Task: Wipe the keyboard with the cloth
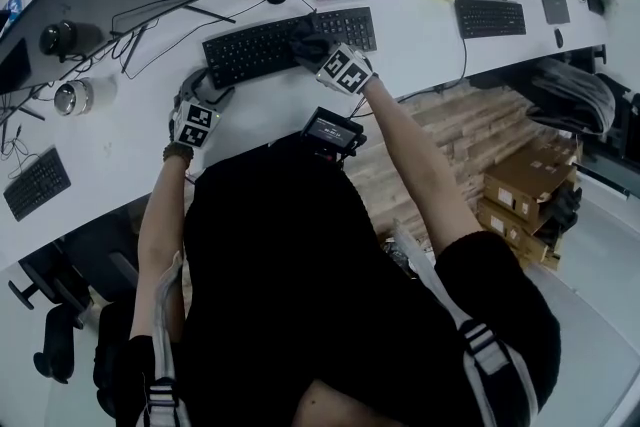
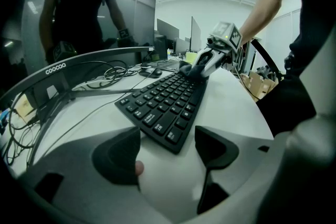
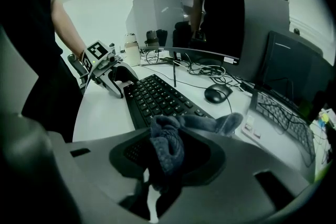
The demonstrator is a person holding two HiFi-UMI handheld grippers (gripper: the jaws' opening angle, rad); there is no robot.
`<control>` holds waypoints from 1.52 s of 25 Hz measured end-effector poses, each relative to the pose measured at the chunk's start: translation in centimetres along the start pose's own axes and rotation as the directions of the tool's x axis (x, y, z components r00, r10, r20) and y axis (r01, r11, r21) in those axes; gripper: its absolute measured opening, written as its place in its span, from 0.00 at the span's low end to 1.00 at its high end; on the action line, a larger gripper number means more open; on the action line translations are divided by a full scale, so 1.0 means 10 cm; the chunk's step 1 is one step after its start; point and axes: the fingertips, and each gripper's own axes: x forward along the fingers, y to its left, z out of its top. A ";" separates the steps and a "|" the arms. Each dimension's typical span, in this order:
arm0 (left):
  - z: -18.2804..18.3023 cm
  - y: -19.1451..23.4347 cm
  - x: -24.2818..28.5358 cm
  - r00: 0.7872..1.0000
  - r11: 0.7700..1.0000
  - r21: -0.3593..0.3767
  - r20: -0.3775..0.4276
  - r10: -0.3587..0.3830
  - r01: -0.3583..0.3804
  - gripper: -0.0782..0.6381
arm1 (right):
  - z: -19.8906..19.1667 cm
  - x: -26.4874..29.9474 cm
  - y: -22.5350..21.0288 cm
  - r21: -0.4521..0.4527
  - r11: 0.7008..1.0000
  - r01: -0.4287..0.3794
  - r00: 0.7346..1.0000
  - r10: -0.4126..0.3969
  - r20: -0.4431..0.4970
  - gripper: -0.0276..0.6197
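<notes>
Looking down in the head view, the long black computer keyboard [image 1: 268,46] lies across the white desk [image 1: 120,140] in the upper middle of the frame, its long axis running left to right and rising a little to the right. The right gripper [image 1: 312,48] sits on its right-of-centre part, pressing a dark grey fleecy cloth [image 1: 303,39] onto the keys. The left gripper [image 1: 212,92] rests at the keyboard's lower left end, well apart from the cloth.

From the left gripper view, its jaws stand apart with nothing clamped; the keyboard's near corner lies just ahead of the gap, and the keys run away toward the upper right, where the cloth rests on them.

From the right gripper view, the jaws are closed on the bunched cloth, which spills over the nearest keys. Most of the keyboard stretches away to the upper left, toward the other gripper. The right hand is clearly the nearer one, so the coming stroke likely runs along that long axis.
</notes>
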 end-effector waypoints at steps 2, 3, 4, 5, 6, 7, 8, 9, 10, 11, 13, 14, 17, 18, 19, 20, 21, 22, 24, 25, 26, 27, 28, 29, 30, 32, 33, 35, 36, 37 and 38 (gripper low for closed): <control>0.01 0.00 0.00 1.000 1.000 0.001 0.001 0.000 0.000 0.56 | 0.00 0.00 0.01 -0.016 1.000 0.002 1.000 -0.002 -0.005 0.24; 0.01 0.00 0.00 1.000 1.000 0.002 0.001 0.001 -0.001 0.56 | 0.00 0.00 0.02 -0.023 1.000 0.002 1.000 -0.003 -0.008 0.24; 0.01 0.00 -0.01 1.000 1.000 0.003 0.001 0.001 -0.001 0.56 | 0.01 0.00 0.02 -0.031 1.000 0.003 1.000 -0.004 -0.010 0.24; 0.01 0.00 -0.01 1.000 1.000 0.002 0.001 0.001 -0.001 0.56 | 0.00 0.01 0.02 -0.038 0.999 0.005 1.000 -0.005 -0.011 0.24; 0.01 0.00 -0.01 1.000 1.000 0.002 0.001 0.001 -0.001 0.56 | 0.00 0.01 0.03 -0.046 0.999 0.006 1.000 -0.007 -0.012 0.24; 0.01 -0.01 0.00 1.000 1.000 0.002 0.002 0.001 -0.001 0.56 | 0.00 0.01 0.03 -0.056 0.998 0.008 1.000 -0.009 -0.014 0.25; 0.01 -0.01 0.00 1.000 1.000 0.002 0.002 0.002 -0.002 0.56 | 0.00 0.01 0.03 -0.067 0.998 0.011 1.000 -0.012 -0.017 0.25; 0.01 -0.01 0.00 1.000 1.000 0.002 0.003 0.002 -0.002 0.56 | 0.00 0.01 0.03 -0.082 0.996 0.014 1.000 -0.016 -0.019 0.25; 0.01 -0.01 0.00 1.000 1.000 0.002 0.003 0.002 -0.002 0.56 | 0.02 0.01 0.05 -0.100 0.995 0.014 1.000 -0.017 -0.022 0.25; 0.00 -0.01 0.00 1.000 1.000 0.003 0.003 0.002 -0.002 0.56 | 0.04 0.02 0.08 -0.117 0.993 0.011 1.000 -0.014 -0.024 0.25; -0.04 0.00 0.03 1.000 1.000 0.005 0.004 0.000 -0.001 0.56 | 0.09 0.07 0.14 -0.140 0.990 0.001 1.000 -0.005 -0.025 0.25; -0.05 0.00 0.04 1.000 1.000 0.005 0.004 0.000 0.000 0.56 | 0.11 0.10 0.15 -0.146 0.989 -0.002 1.000 -0.002 -0.027 0.25; -0.03 -0.01 0.02 1.000 1.000 0.002 0.004 0.001 -0.001 0.56 | 0.12 0.11 0.17 -0.159 0.987 -0.020 0.999 0.014 -0.038 0.25; -0.03 -0.01 0.02 1.000 1.000 0.002 0.005 0.001 -0.001 0.56 | 0.12 0.11 0.17 -0.165 0.986 -0.026 0.999 0.019 -0.040 0.25; -0.02 -0.01 0.01 1.000 1.000 0.002 0.005 0.001 -0.001 0.56 | 0.12 0.11 0.18 -0.171 0.985 -0.030 0.999 0.024 -0.042 0.25; 0.00 -0.01 0.01 1.000 1.000 0.001 0.004 0.001 -0.001 0.56 | 0.13 0.12 0.19 -0.177 0.984 -0.035 0.999 0.028 -0.043 0.25; 0.01 0.00 0.00 1.000 1.000 0.000 0.002 0.002 -0.002 0.56 | 0.15 0.14 0.20 -0.184 0.982 -0.041 0.998 0.034 -0.045 0.24; 0.01 0.00 0.00 1.000 1.000 0.000 0.001 0.002 -0.002 0.56 | 0.17 0.16 0.22 -0.194 0.980 -0.050 0.998 0.042 -0.047 0.24; 0.02 0.00 -0.01 1.000 1.000 -0.001 0.001 0.003 -0.003 0.56 | 0.22 0.21 0.27 -0.210 0.975 -0.069 0.997 0.059 -0.054 0.24; 0.02 -0.01 0.00 1.000 1.000 0.000 0.004 0.003 -0.003 0.56 | 0.24 0.22 0.29 -0.217 0.973 -0.077 0.996 0.066 -0.057 0.24; 0.01 -0.01 0.00 1.000 1.000 0.002 0.009 0.004 -0.004 0.56 | 0.25 0.23 0.31 -0.224 0.971 -0.084 0.996 0.073 -0.058 0.24; 0.00 -0.01 0.01 1.000 1.000 0.005 0.012 0.004 -0.005 0.56 | 0.26 0.24 0.33 -0.234 0.968 -0.091 0.995 0.080 -0.057 0.24; -0.02 -0.01 0.02 1.000 1.000 0.005 0.011 0.005 -0.005 0.56 | 0.28 0.25 0.36 -0.245 0.965 -0.097 0.995 0.086 -0.055 0.24; -0.02 -0.01 0.02 1.000 1.000 0.004 0.009 0.005 -0.005 0.56 | 0.31 0.27 0.39 -0.253 0.962 -0.101 0.994 0.090 -0.053 0.24; -0.02 -0.01 0.03 1.000 1.000 0.005 0.009 0.005 -0.005 0.56 | 0.33 0.30 0.40 -0.255 0.961 -0.105 0.994 0.094 -0.053 0.24; -0.02 0.00 0.03 1.000 1.000 0.003 0.009 0.005 -0.005 0.56 | 0.37 0.34 0.43 -0.259 0.959 -0.114 0.993 0.103 -0.054 0.24; -0.03 0.00 0.03 1.000 1.000 0.001 0.006 0.005 -0.005 0.56 | 0.38 0.35 0.45 -0.266 0.957 -0.119 0.993 0.108 -0.054 0.24; -0.03 -0.01 0.03 1.000 1.000 0.002 0.010 0.006 -0.006 0.56 | 0.41 0.38 0.49 -0.278 0.952 -0.126 0.992 0.116 -0.052 0.24; -0.02 -0.01 0.03 1.000 1.000 0.004 0.014 0.006 -0.006 0.56 | 0.43 0.39 0.50 -0.276 0.953 -0.127 0.992 0.117 -0.050 0.24; -0.01 -0.01 0.03 1.000 1.000 0.004 0.014 0.007 -0.007 0.56 | 0.44 0.41 0.51 -0.272 0.954 -0.127 0.992 0.118 -0.049 0.24; -0.02 0.00 0.03 1.000 1.000 0.003 0.013 0.009 -0.009 0.56 | 0.45 0.42 0.52 -0.269 0.955 -0.127 0.992 0.118 -0.049 0.24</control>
